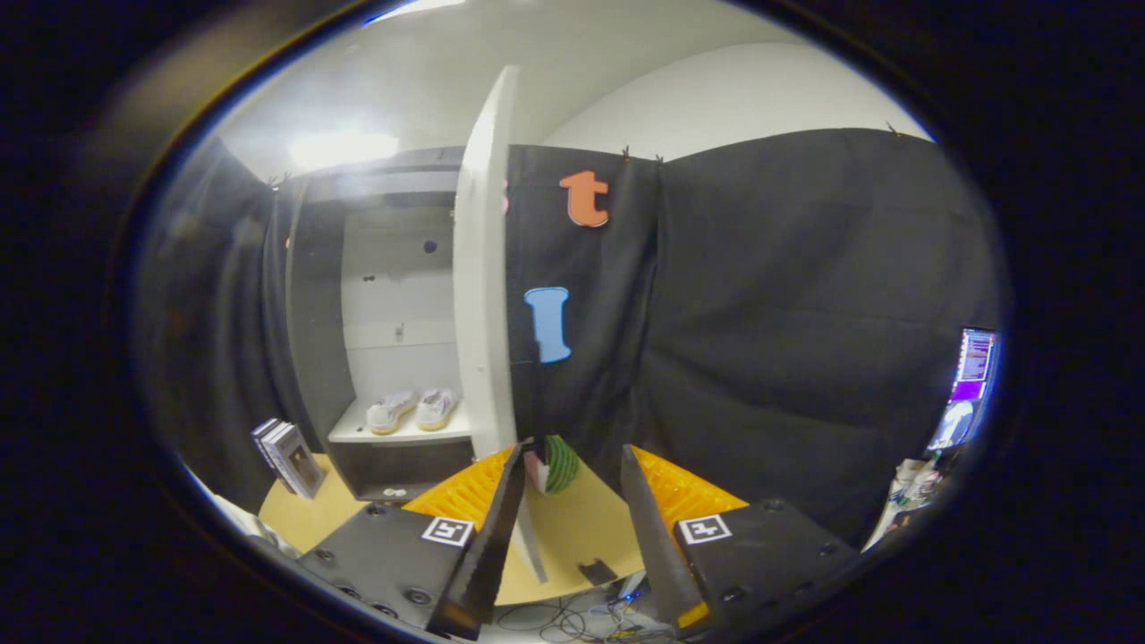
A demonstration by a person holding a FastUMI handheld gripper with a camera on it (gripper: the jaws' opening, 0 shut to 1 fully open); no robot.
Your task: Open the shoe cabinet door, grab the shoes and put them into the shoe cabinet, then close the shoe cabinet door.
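Clearly the shoes (411, 410) are already in: the pair sits side by side on a shelf (398, 435) inside the shoe cabinet (385, 340), left of centre in the frame, toes towards the camera. A stack of books (288, 456) stands on the bench (572, 528) at lower left, just beside the cabinet's foot. Next rightwards comes the cabinet door (486, 268), swung open and seen almost edge-on, its long axis upright from the upper middle of the frame down to the bench. The claw (568, 528), at bottom centre, is spread wide and holds nothing; the door's lower edge stands just ahead of its left finger, with a green ribbed object (561, 462) beyond the gap. So closing looks like what remains, and I judge it turns on this: the door lies up and slightly left of the claw, its outer face turned right.
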